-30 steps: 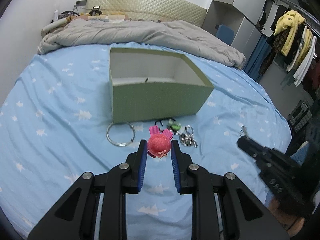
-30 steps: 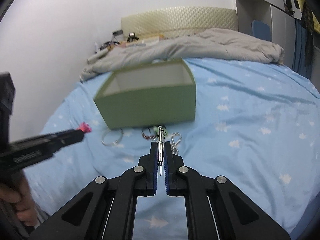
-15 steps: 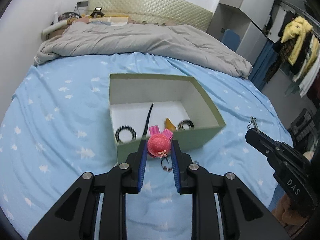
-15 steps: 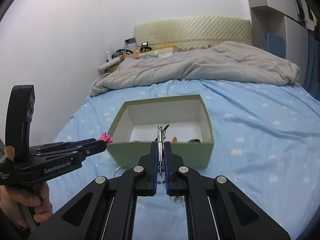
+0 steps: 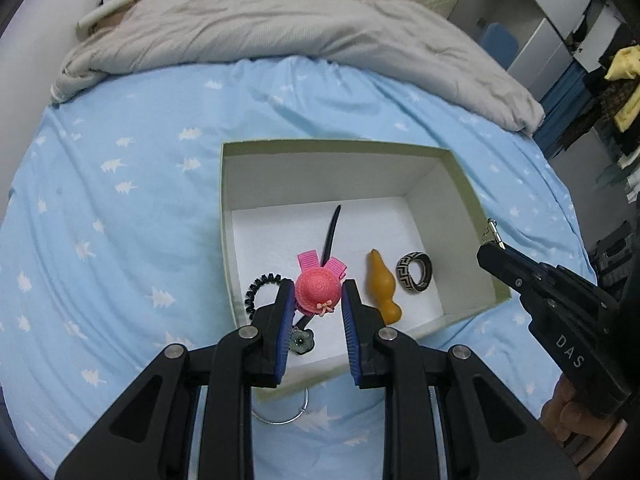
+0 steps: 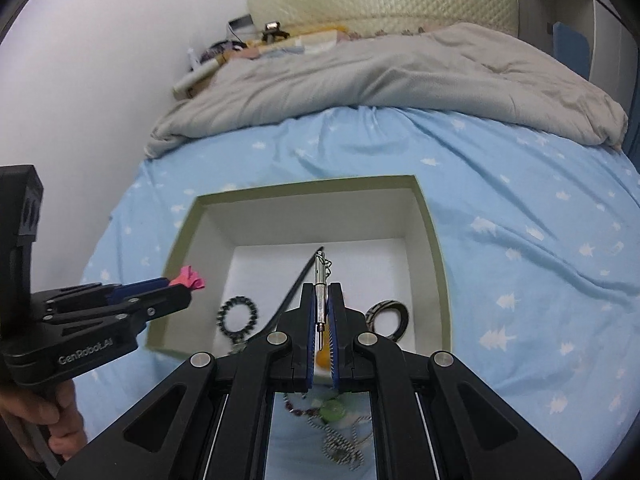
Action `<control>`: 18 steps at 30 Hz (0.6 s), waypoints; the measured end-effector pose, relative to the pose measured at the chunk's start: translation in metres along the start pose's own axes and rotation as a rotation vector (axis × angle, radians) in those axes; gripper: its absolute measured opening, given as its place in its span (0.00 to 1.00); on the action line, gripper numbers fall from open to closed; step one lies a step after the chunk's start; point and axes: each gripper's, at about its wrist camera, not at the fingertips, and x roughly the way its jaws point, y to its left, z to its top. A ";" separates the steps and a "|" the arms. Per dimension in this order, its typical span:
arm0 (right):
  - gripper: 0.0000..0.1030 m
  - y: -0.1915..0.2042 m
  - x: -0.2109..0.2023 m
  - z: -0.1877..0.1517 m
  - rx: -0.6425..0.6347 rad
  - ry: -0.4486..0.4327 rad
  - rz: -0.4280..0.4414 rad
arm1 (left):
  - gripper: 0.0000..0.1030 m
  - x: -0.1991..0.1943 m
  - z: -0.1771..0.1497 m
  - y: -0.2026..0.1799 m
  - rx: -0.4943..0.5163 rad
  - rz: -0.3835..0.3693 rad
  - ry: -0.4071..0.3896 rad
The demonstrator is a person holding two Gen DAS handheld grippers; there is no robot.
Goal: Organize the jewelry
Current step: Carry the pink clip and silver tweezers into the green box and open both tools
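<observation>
My left gripper (image 5: 314, 290) is shut on a pink hat-shaped hair clip (image 5: 318, 290) and hangs over the near left part of an open green box (image 5: 332, 144) with a white inside. In the box lie a black coiled hair tie (image 5: 260, 290), a black stick (image 5: 331, 232), an orange gourd-shaped piece (image 5: 382, 284) and a patterned ring (image 5: 414, 272). My right gripper (image 6: 320, 294) is shut on a thin silver clasp (image 6: 320, 300) above the box's near wall; the left wrist view shows that gripper (image 5: 496, 252) at the box's right rim.
A silver hoop (image 5: 288, 414) lies on the blue sheet in front of the box. Bead chains (image 6: 340, 444) and a green pendant (image 6: 334, 408) lie below my right gripper. A grey duvet (image 5: 300, 32) covers the far half of the bed.
Both grippers have moved forward from in front of the box to above it, each still holding its piece. The box's inside has come into view.
</observation>
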 end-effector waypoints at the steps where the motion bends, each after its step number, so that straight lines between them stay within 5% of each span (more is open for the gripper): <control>1: 0.04 0.000 0.004 0.001 -0.006 0.013 -0.006 | 0.23 0.003 0.002 0.002 -0.008 -0.003 0.013; 9: 0.13 -0.002 0.011 0.000 -0.016 0.042 0.009 | 0.24 0.000 0.012 0.008 -0.016 0.004 0.017; 10: 0.17 -0.003 0.008 0.000 -0.011 0.033 0.001 | 0.27 -0.002 0.012 0.007 -0.013 0.006 0.013; 12: 0.24 -0.007 0.002 -0.001 0.005 0.016 0.001 | 0.49 -0.007 0.013 0.007 -0.002 0.016 -0.001; 18: 0.27 -0.006 -0.028 -0.008 0.002 -0.038 -0.019 | 0.52 -0.035 0.006 0.006 0.015 -0.020 -0.061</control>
